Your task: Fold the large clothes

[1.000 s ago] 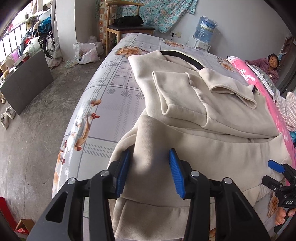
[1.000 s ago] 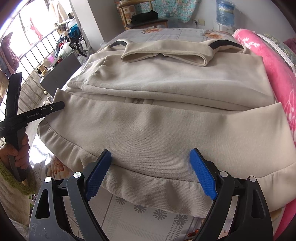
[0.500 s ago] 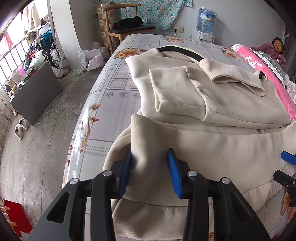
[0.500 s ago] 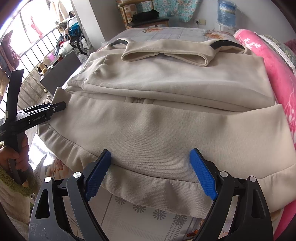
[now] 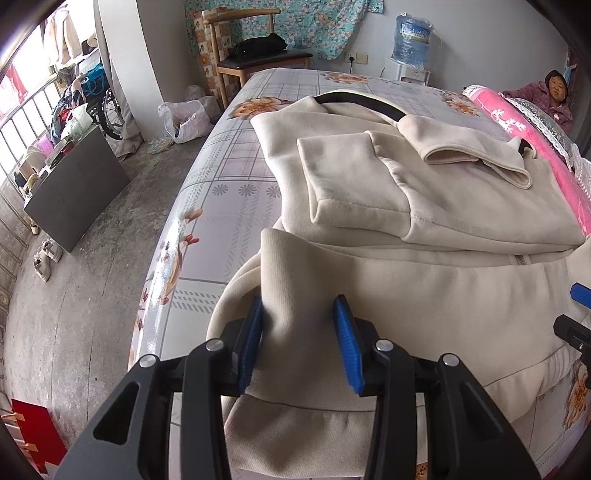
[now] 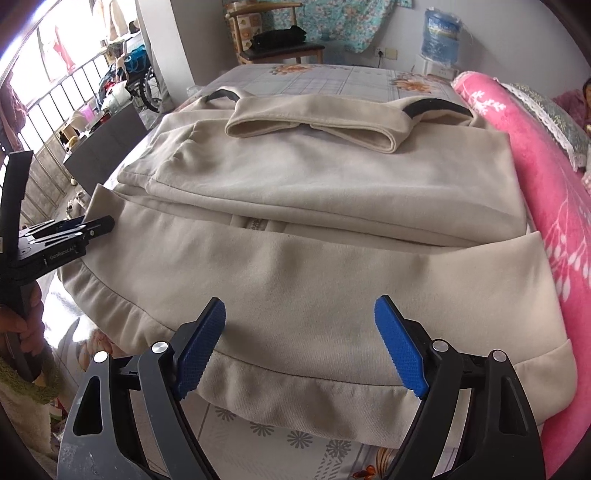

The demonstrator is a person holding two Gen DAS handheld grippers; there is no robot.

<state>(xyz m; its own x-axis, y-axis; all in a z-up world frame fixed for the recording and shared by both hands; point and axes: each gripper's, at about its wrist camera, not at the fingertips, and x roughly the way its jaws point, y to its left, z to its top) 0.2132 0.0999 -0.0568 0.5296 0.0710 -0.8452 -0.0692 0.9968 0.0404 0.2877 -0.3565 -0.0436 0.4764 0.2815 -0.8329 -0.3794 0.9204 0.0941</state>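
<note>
the cream jacket (image 6: 332,206) lies spread on the bed (image 5: 229,177), partly folded: its sleeves are laid across the chest and its lower part is turned up toward them. the hem edge of the jacket hangs just over the near edge of the bed. the left gripper (image 5: 297,332) is at the jacket's left hem corner, its blue pads partly closed with a raised fold of the cream cloth pinched between them, the cloth bunching up and standing above the bed. the right gripper (image 6: 299,339) hovers over the jacket's hem near the middle, its jaws wide and closing, the cloth lying flat under them and neither pad pressing on it. a hand (image 6: 22,325) in a green cuff grips the left gripper's handle beside the jacket's left edge. a pink blanket (image 6: 546,192) runs along the jacket's right side, touching it. beyond the jacket's collar, past the far end of the bed, stand a wooden chair (image 5: 258,55) and a water bottle (image 5: 413,35)
</note>
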